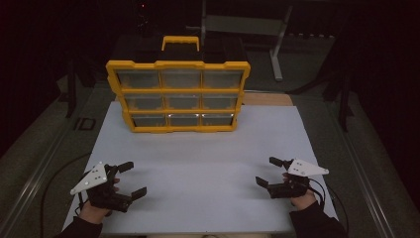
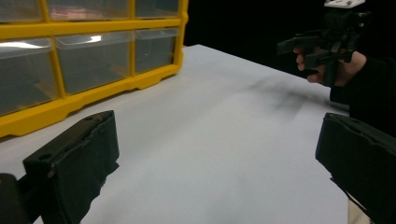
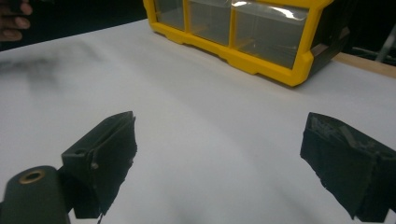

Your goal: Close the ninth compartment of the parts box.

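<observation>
Left hand-held gripper (image 1: 132, 179) and right hand-held gripper (image 1: 268, 171) gape empty over the white table (image 1: 208, 148), near the yellow plastic drawer organiser (image 1: 177, 95)

Bare white table (image 1: 198, 173) is lying open between my two grippers. The yellow drawer cabinet (image 1: 178, 96) is blocking the far middle.

drawer contents unclear, organizer (image 2: 70, 70) cropped
</observation>
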The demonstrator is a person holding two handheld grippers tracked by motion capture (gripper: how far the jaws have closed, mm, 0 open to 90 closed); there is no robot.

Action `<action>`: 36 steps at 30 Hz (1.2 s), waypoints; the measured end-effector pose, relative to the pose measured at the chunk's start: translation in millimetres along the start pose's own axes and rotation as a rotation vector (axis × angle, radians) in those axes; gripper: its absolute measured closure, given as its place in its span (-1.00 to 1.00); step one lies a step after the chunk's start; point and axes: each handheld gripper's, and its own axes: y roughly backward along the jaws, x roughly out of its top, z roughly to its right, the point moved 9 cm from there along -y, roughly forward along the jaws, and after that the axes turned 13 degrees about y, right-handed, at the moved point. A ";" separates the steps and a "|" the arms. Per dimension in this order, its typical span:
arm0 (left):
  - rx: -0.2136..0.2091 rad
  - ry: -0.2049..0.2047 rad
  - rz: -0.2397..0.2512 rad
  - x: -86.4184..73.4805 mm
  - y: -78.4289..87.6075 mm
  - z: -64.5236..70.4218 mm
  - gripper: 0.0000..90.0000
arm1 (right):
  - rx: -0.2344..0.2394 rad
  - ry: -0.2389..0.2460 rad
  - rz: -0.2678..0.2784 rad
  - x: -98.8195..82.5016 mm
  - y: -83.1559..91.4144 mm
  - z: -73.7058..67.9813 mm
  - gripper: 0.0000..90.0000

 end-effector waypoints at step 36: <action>0.280 0.007 -0.077 -38.7 -7.9 -41.1 -1.00 | -0.180 -0.005 -0.095 -38.0 2.4 17.6 -0.76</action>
